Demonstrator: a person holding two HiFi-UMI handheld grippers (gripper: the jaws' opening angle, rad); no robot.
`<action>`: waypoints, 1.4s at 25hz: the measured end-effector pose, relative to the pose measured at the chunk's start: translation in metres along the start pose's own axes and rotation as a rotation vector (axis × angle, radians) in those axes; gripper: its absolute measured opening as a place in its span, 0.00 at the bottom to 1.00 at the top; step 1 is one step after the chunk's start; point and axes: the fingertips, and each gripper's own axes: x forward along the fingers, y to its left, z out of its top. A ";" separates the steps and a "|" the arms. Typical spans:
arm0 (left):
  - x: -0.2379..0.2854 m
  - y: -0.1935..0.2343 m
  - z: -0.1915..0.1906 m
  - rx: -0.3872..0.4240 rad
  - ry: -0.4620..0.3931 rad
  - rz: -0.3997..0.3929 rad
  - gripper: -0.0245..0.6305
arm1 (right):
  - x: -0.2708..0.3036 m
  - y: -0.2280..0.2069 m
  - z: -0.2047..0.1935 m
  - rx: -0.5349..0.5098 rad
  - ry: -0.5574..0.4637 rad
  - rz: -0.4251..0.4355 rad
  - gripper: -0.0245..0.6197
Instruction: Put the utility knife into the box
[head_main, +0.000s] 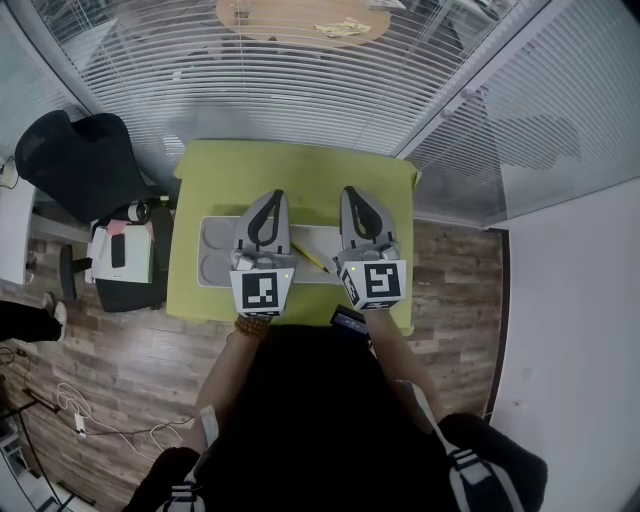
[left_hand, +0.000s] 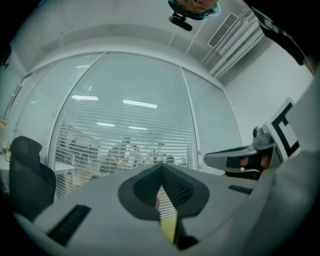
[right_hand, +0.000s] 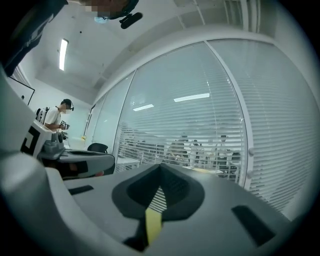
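Wood-plank floor (head_main: 130, 360), white window blinds (head_main: 300, 90), black office chair (head_main: 80, 165) at left

Matt plastics above a wood-look floor

The left claw (head_main: 277, 197) and right claw (head_main: 352, 193) have smooth, matt grey plastic shells; their dark pads (left_hand: 179, 190) show a fine ribbed grain; the surface (head_main: 300, 165) is flat matt green; the box (head_main: 203, 252) looks like smooth pale plastic; the floor (head_main: 120, 360) is wood-grain planking; the chair (head_main: 80, 165) looks like black cloth; the blinds (head_main: 300, 90) are smooth white slats.
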 end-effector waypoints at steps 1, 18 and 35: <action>0.001 -0.001 -0.002 -0.002 -0.001 -0.004 0.05 | -0.001 0.001 -0.001 -0.001 0.003 0.003 0.04; -0.006 -0.014 -0.024 0.018 0.064 -0.044 0.05 | -0.015 0.009 -0.025 0.007 0.050 0.017 0.04; -0.013 -0.013 -0.029 0.015 0.086 -0.032 0.05 | -0.015 0.020 -0.028 0.000 0.067 0.070 0.04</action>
